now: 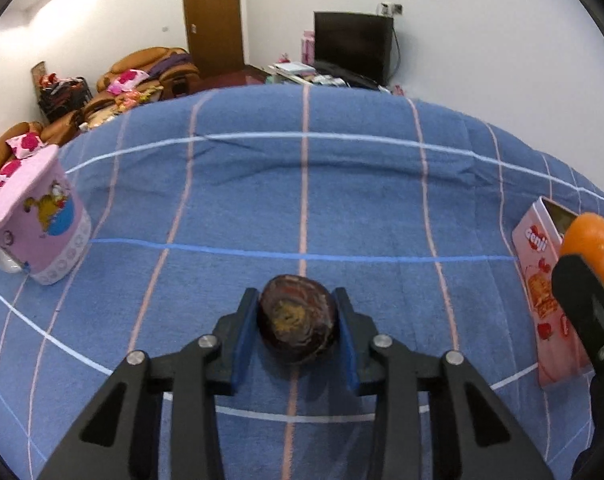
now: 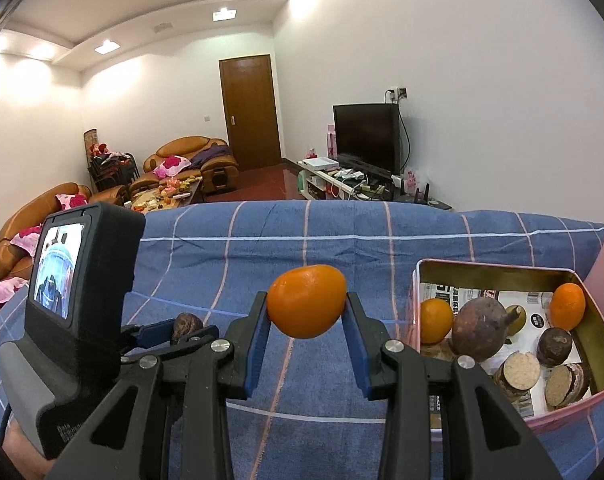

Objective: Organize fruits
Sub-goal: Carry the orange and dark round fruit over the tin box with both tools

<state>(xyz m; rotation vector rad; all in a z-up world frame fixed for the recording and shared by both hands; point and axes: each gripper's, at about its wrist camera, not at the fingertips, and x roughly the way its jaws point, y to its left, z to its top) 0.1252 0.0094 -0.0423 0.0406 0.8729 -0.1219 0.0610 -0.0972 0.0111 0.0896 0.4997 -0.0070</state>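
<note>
A dark brown, rough-skinned fruit (image 1: 297,318) lies on the blue checked cloth (image 1: 302,200), and my left gripper (image 1: 295,298) is shut on it, blue pads against both its sides. In the right wrist view that same fruit (image 2: 187,326) shows between the left gripper's fingers (image 2: 157,332). My right gripper (image 2: 306,308) is shut on an orange (image 2: 306,300) and holds it above the cloth, just left of the open pink tin (image 2: 494,266). Inside the tin lie two oranges (image 2: 436,320), a large brown fruit (image 2: 480,328) and several small brown ones, some cut.
A pink cartoon-printed cup (image 1: 45,232) with a lid stands at the cloth's far left. The tin (image 1: 538,280) stands at the right edge, the orange (image 1: 592,244) beside it. The left gripper's camera block (image 2: 73,280) sits close on the left of the right gripper. Sofas and a television lie beyond.
</note>
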